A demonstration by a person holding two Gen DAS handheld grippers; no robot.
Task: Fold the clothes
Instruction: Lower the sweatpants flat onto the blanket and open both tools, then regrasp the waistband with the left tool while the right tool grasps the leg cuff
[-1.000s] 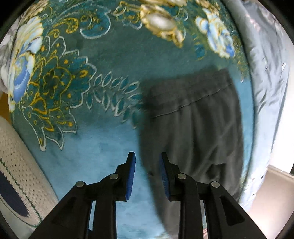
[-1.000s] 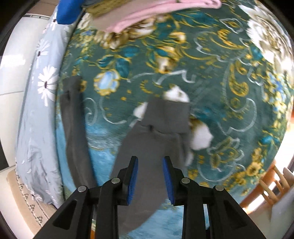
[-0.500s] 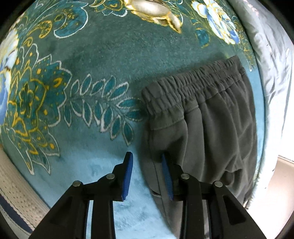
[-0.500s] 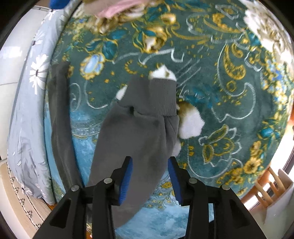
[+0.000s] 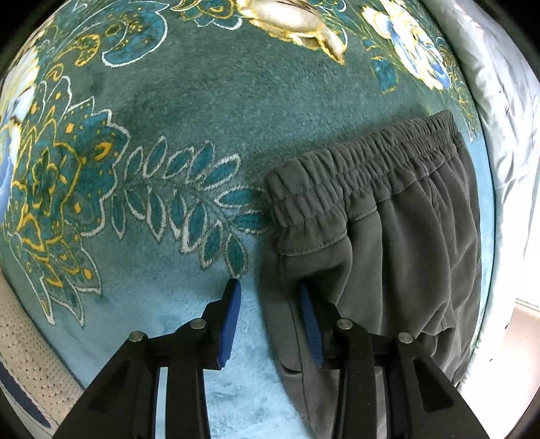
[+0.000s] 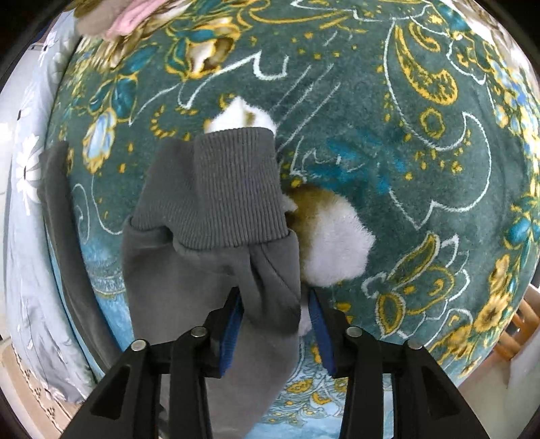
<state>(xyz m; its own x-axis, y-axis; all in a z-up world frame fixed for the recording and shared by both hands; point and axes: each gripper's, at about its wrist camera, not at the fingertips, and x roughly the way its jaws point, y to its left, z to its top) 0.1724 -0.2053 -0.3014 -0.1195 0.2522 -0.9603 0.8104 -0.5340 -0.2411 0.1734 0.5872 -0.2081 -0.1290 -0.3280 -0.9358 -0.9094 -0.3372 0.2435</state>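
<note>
Dark grey sweatpants lie on a teal floral blanket. The left wrist view shows their elastic waistband. My left gripper is open, its jaws straddling the pants' left side edge just below the waistband. The right wrist view shows a leg end with its ribbed ankle cuff. My right gripper is open, its jaws standing on either side of the leg fabric just below the cuff. The rest of the pants stretches along the left.
A grey floral quilt borders the blanket on the left, and shows at right in the left wrist view. Folded pink and tan clothes lie at the far top left. A wooden chair stands at lower right.
Both grippers have come down closer to the pants. The right jaws have opened wider around the leg fabric; the left jaws now straddle the pants' side edge.
</note>
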